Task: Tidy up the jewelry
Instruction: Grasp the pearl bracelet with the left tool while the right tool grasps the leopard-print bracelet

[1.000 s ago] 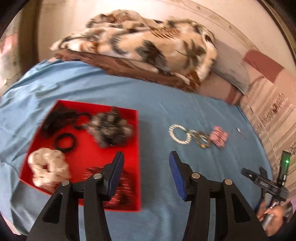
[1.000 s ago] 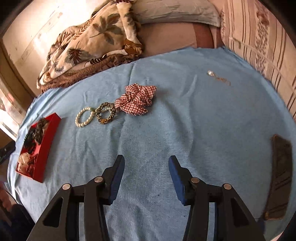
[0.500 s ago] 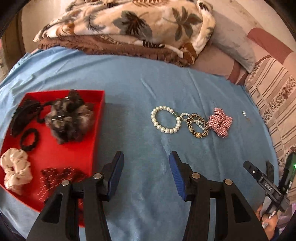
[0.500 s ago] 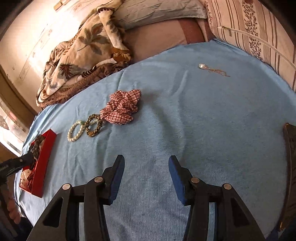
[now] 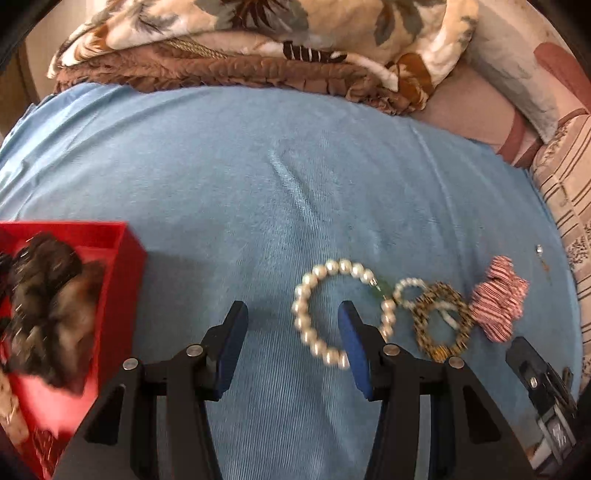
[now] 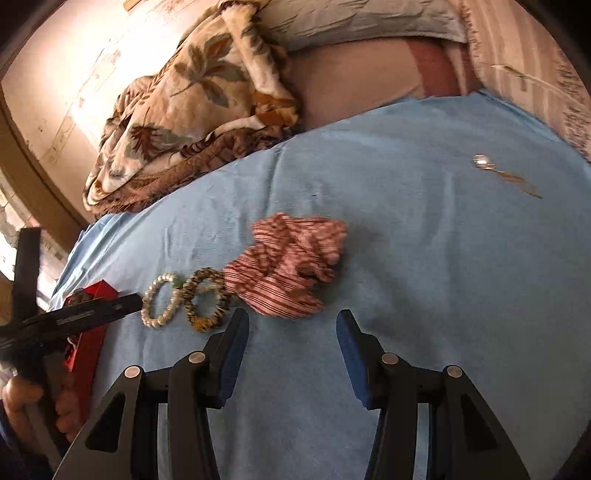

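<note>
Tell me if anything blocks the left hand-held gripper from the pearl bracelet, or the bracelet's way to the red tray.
Nothing visible does. The left hand-held gripper is open, its right finger already over the pearl bracelet. Only bare blue sheet lies between the bracelet and the red tray.

place: bedroom | evidence: bed sheet [image 5: 295, 166], folded blanket [image 5: 258, 37], pillow [image 6: 354, 22]

A white pearl-bead bracelet [image 5: 334, 314] lies flat right of the red rectangular tray [image 5: 122, 295]; a leopard-print ring scrunchie [image 5: 441, 325] touches it, then a red-and-white striped fabric scrunchie [image 5: 498, 304], farthest from that tray.
</note>
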The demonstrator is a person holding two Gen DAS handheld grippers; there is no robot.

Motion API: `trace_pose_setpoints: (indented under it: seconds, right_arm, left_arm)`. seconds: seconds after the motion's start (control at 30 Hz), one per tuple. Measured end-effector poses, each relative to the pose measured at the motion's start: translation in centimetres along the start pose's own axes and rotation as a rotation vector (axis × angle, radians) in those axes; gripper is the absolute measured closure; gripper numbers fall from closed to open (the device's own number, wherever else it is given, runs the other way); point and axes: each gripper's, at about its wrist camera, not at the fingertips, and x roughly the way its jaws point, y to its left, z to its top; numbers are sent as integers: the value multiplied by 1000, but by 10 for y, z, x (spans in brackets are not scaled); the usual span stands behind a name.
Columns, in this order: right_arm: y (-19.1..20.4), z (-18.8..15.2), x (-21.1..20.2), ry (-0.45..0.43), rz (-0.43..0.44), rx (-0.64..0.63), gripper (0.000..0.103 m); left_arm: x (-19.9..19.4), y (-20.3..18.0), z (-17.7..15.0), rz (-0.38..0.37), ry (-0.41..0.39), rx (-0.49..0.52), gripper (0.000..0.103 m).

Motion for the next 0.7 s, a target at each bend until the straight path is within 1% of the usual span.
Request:
trace_pose_setpoints:
  seconds: [0.03,0.1,0.17,0.23,0.3,0.37,0.43,0.47,0.5,0.6,0.7]
  right_arm:
    - [4,0,1,2,21,-11,51]
    - [12,-1,4,17,68,-30,60]
    - [20,-2,9,33,109,-36,62]
    - [26,-1,17,42,112,-38,63]
    - [31,0,26,51,121,-36,65]
    - [40,2,36,55,127,-48,67]
    - [51,2,46,62,101,-89,69]
    - [53,2,50,71,83,-102,84]
    - [54,1,54,84,62,-106,94]
    - [50,1,47,65,57,-88,95]
    - [40,-1,31,62,70,-55,96]
  left_arm:
    - [3,-2,3,9,-13,12,53]
    - [6,-6,6,14,-24,44,53]
    - [10,-9,6,18,-32,57,53]
    - [13,-11,2,28,-48,70,53]
    - [13,-12,-3,35,-62,107,53]
    - [12,-12,-7,44,-67,125,65]
    - [10,-10,-9,46,-55,128,94]
    - [9,-8,-10,34,-44,121,93]
    - [7,-6,-11,16,-35,109,94]
    - [-1,-4,-19,-21,-26,81,94]
    - [-12,-7,-33,-63,-23,82,94]
